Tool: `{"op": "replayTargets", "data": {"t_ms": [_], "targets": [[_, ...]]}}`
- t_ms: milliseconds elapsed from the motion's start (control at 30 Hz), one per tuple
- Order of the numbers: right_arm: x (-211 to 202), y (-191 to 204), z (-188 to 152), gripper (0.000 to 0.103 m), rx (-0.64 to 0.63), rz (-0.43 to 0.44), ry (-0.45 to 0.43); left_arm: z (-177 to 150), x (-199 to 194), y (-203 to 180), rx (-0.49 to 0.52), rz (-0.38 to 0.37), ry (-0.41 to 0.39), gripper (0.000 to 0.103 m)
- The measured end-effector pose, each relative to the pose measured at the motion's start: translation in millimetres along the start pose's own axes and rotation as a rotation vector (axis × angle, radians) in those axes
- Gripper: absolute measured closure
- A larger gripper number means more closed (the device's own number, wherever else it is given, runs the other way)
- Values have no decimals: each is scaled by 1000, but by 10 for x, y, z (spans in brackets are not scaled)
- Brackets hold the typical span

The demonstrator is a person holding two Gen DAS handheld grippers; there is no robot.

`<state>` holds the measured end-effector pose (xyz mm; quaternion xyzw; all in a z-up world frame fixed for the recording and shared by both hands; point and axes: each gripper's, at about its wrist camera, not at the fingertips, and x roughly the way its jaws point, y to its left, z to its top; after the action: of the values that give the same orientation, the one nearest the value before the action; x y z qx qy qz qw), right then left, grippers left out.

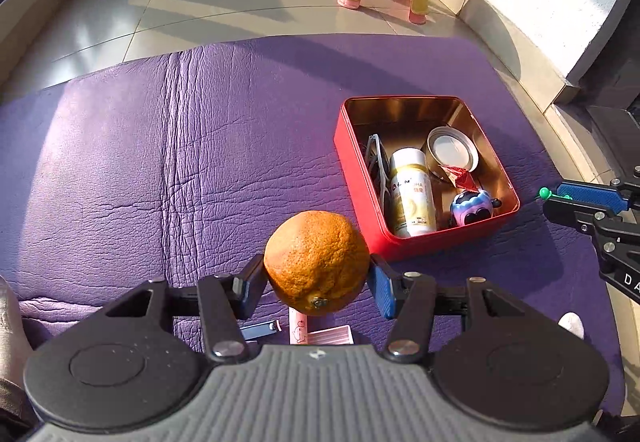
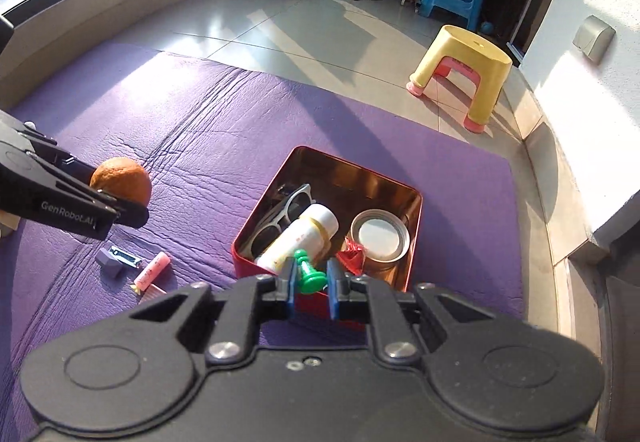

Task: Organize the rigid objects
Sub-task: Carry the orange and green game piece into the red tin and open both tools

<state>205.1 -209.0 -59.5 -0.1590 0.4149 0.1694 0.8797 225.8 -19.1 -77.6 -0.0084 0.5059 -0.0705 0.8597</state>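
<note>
My left gripper [image 1: 317, 282] is shut on an orange [image 1: 316, 260] and holds it above the purple mat, left of and in front of the red tin box [image 1: 360, 198]. The orange also shows in the right wrist view [image 2: 122, 178]. My right gripper [image 2: 311, 282] is shut on a green chess pawn [image 2: 308, 274] just above the near edge of the red tin box [image 2: 416, 226]. The box holds sunglasses [image 2: 280, 218], a white bottle [image 2: 298, 238], a round metal lid [image 2: 380, 236], a red wrapper [image 2: 352, 256] and a small purple toy [image 1: 472, 208].
On the purple mat [image 2: 200, 130] lie a grey block [image 2: 110, 262], a nail clipper [image 2: 126, 257], a pink tube [image 2: 152, 270] and a pink card [image 1: 332, 336]. A yellow stool [image 2: 464, 70] stands on the tiled floor beyond the mat, near the white wall.
</note>
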Motion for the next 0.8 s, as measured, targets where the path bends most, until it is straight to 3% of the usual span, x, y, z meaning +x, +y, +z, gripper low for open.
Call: {"op": "replayTargets", "data": {"t_ms": [300,800], "targets": [[309,-519,96,89,86,-48,-18,441,334,-420,98,-24,-14,49],[1190,-783,-40,89,198,-18,54,539,1125,-785,138,-64,57,49]]}}
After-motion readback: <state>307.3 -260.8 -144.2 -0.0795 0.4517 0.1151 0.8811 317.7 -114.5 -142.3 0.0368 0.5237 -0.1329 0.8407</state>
